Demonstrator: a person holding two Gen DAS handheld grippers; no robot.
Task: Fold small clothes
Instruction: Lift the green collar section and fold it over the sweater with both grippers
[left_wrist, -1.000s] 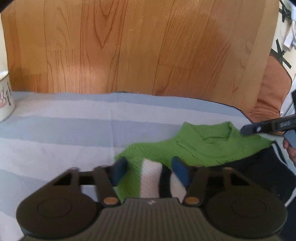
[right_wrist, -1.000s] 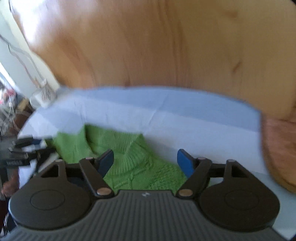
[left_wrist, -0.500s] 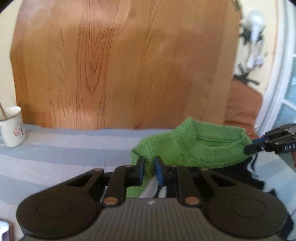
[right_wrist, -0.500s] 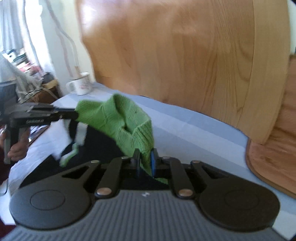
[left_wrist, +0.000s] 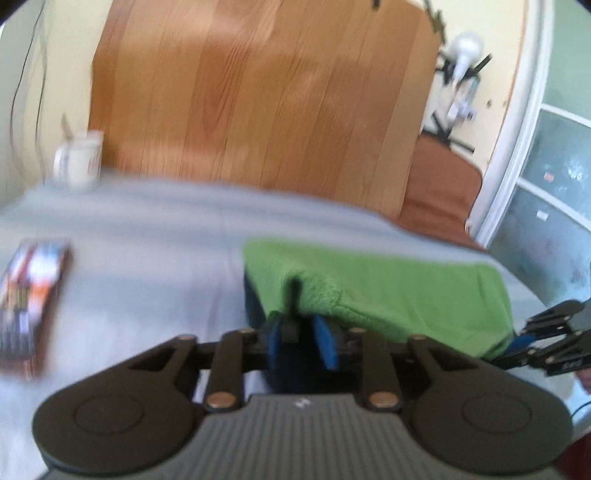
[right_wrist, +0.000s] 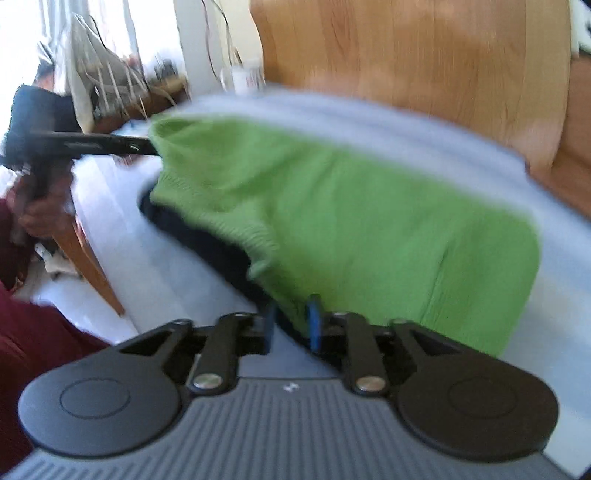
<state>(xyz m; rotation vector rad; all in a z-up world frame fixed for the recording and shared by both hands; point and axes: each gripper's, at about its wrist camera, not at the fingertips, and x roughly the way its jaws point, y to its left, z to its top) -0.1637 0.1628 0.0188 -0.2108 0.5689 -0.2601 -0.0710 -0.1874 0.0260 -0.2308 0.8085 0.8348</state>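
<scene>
Our left tongs (left_wrist: 302, 343) and right tongs (right_wrist: 291, 323) each pinch an edge of the green ribbed-knit sweater (right_wrist: 351, 206), stretched between them.

Each hand-held tool is matte black plastic with a ribbed grey-black top plate, a small white logo at its front edge and two round embossed discs. The left gripper (left_wrist: 302, 345) and right gripper (right_wrist: 291, 326) have black link arms on brass-coloured pivot pins, ending in blue pads. A bare-skinned hand (right_wrist: 40, 218) shows left of the right gripper, beside dark red clothing (right_wrist: 33, 339).
</scene>
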